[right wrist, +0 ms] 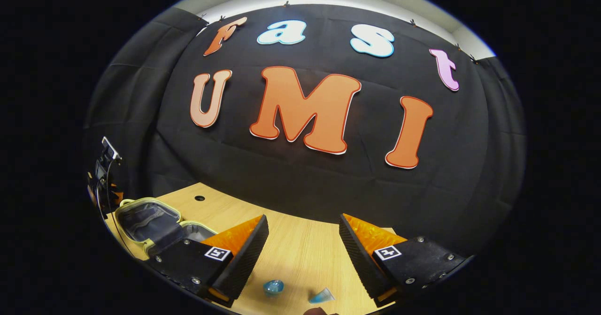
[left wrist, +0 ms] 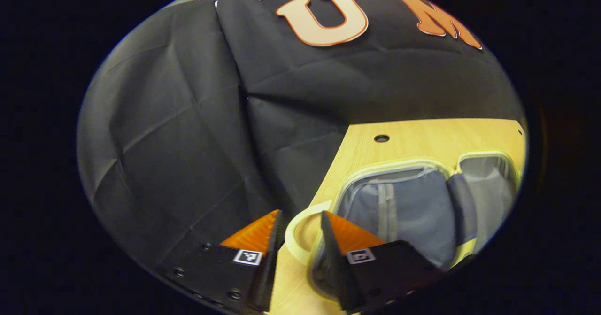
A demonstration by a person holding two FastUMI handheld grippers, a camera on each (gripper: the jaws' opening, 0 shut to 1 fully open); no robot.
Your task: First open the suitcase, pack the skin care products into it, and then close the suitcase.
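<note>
The table (right wrist: 300, 249) looks like pale matt wood grain. On it, the open suitcase (left wrist: 408, 202) shows a soft grey cloth lining with a smooth rim; the wall (left wrist: 188, 141) behind is creased matt cloth.

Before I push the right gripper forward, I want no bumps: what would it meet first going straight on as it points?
The right gripper stands open over the light wooden table. Straight ahead, bare tabletop runs to the black cloth wall, probably the first thing met. Depth is unclear.
</note>
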